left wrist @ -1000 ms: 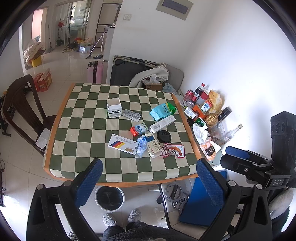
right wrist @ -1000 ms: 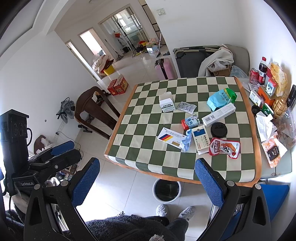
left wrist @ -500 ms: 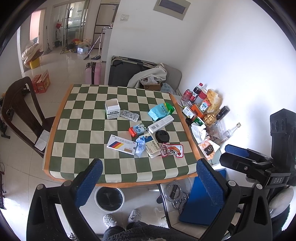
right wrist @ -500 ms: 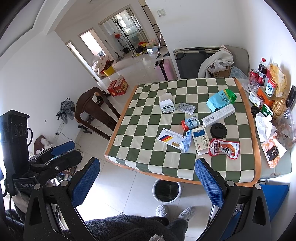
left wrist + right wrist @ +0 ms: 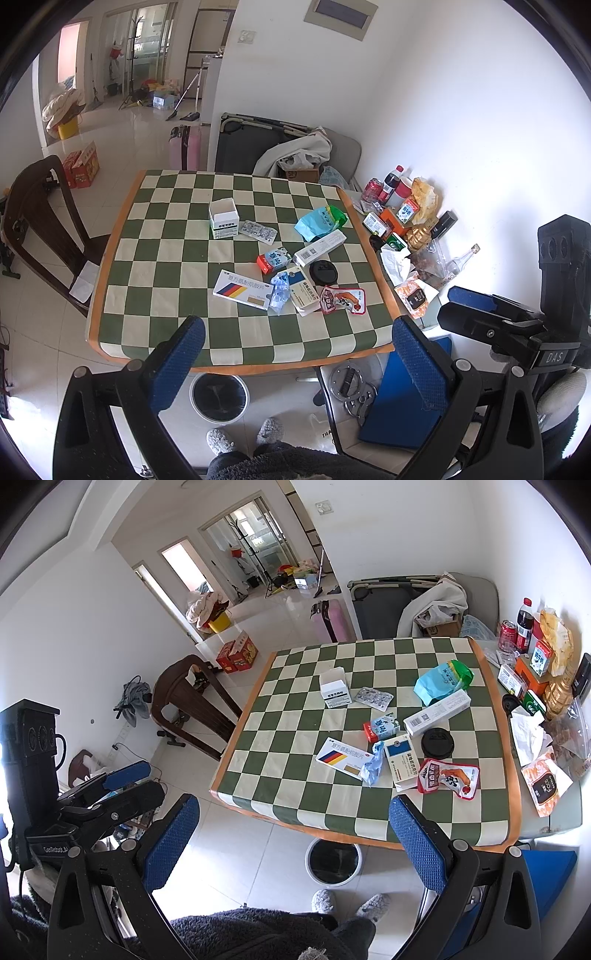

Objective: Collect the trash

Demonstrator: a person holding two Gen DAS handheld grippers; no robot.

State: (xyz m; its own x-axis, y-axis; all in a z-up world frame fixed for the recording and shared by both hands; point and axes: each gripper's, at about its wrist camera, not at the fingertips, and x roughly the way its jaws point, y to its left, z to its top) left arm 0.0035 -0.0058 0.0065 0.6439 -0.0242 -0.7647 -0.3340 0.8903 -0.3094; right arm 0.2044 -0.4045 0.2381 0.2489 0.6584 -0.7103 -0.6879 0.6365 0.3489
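Trash lies on the green checked table (image 5: 155,258) (image 5: 295,734): a white open box (image 5: 222,218) (image 5: 335,692), a blister pack (image 5: 258,231), a teal bag (image 5: 319,221) (image 5: 441,681), a long white carton (image 5: 320,247), a striped medicine box (image 5: 242,289) (image 5: 341,757), a black lid (image 5: 323,272) (image 5: 437,743), a red snack packet (image 5: 342,300) (image 5: 448,778). A white bin with a black liner (image 5: 219,396) (image 5: 334,860) stands on the floor under the near table edge. My left gripper (image 5: 295,354) and right gripper (image 5: 293,834) are open, empty, high above the floor, short of the table.
Bottles, cans and packets (image 5: 402,218) crowd a side surface right of the table by the wall. A dark wooden chair (image 5: 37,221) stands left of the table. A folded cot with clothes (image 5: 280,147) is behind it. My slippers (image 5: 243,435) are on the floor below.
Both views have drifted slightly; the table sits a little differently in frame. Both grippers stay open and empty. Nothing on the table has moved.
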